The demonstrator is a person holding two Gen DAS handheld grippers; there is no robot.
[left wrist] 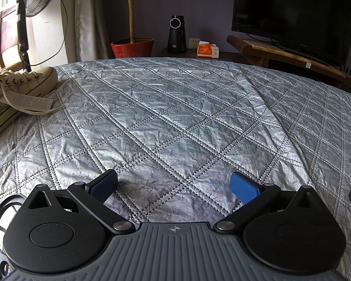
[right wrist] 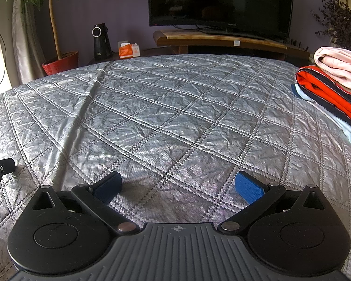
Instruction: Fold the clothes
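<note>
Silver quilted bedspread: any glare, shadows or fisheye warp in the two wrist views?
Left wrist view: the silver quilted bedspread shows patchy sheen, its far edge bows, and the open left gripper casts a soft shadow. Right wrist view: same sheen and bowing, shadow under the open right gripper.

Two hand-held grippers (left wrist: 174,187) (right wrist: 179,187), three folded garments (right wrist: 334,86), one shoe (left wrist: 18,89), one television (right wrist: 222,0).

Purple wall (right wrist: 119,4), dark television (right wrist: 220,0) on wooden stand (right wrist: 199,38), potted plant (right wrist: 60,62)
</note>
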